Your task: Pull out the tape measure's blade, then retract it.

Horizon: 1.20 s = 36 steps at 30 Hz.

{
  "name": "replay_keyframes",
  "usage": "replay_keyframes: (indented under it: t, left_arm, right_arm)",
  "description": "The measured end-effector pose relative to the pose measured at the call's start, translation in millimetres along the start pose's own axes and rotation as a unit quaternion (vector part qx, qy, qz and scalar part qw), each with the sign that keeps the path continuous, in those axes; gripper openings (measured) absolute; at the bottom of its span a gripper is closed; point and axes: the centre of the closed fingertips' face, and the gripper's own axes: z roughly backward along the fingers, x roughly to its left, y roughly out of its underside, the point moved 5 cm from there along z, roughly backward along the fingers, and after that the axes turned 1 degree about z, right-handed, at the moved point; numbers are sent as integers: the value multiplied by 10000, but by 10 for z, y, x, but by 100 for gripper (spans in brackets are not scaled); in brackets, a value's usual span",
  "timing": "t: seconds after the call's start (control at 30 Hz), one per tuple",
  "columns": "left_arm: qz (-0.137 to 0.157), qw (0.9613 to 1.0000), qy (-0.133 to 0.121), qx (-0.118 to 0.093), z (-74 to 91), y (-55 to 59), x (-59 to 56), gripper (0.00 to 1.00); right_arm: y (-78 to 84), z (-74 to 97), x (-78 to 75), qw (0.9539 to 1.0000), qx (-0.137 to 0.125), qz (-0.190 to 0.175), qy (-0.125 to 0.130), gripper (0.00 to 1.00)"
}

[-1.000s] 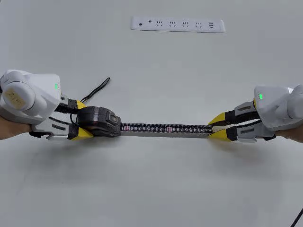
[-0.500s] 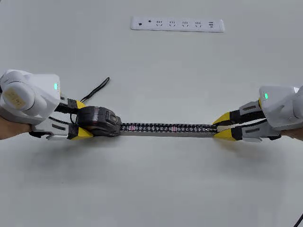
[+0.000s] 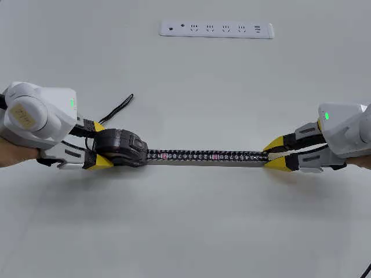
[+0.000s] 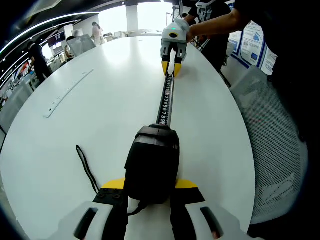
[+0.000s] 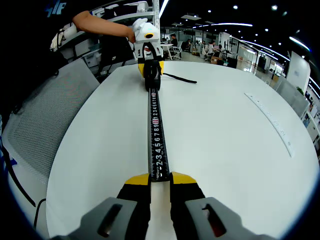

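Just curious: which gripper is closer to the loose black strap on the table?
Left. The left gripper holds the tape measure case, right beside the strap; the right gripper pinches the far end of the blade, well away.

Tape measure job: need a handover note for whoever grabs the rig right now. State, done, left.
Left gripper: shut on the tape measure case, down at the white table.
Right gripper: shut on the free end of the blade.
Blade: out of the case, running straight between the two grippers, low along the table.
Done: blade pulled out.
Left: retract it. Probably ease the right gripper back toward the case while the left one holds the case steady.
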Motion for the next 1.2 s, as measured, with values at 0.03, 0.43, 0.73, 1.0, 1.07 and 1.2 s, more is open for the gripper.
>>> replay_keyframes:
  t: [0.03,0.43,0.73,1.0,1.07,1.2]
  left_arm:
    - [20,10000,4,23,-2,-5,-3,29]
    - [-49,9999,7,144,-8,-13,-10,30]
    - [10,9999,13,143,-11,-8,-10,30]
    - [63,9999,-83,120,-11,-6,-18,31]
    - [61,9999,-87,118,-10,-5,-18,32]
    - [70,9998,-116,108,-8,1,-21,35]
  right_arm:
    - [0,0,-4,10000,13,-6,3,12]
    - [-11,-11,0,9997,181,166,35,13]
    - [-10,-52,16,9990,333,293,40,14]
    - [-5,-48,11,9986,415,321,75,16]
    - [-5,-48,11,9986,417,319,77,18]
    - [-4,-39,9,9985,437,321,118,21]
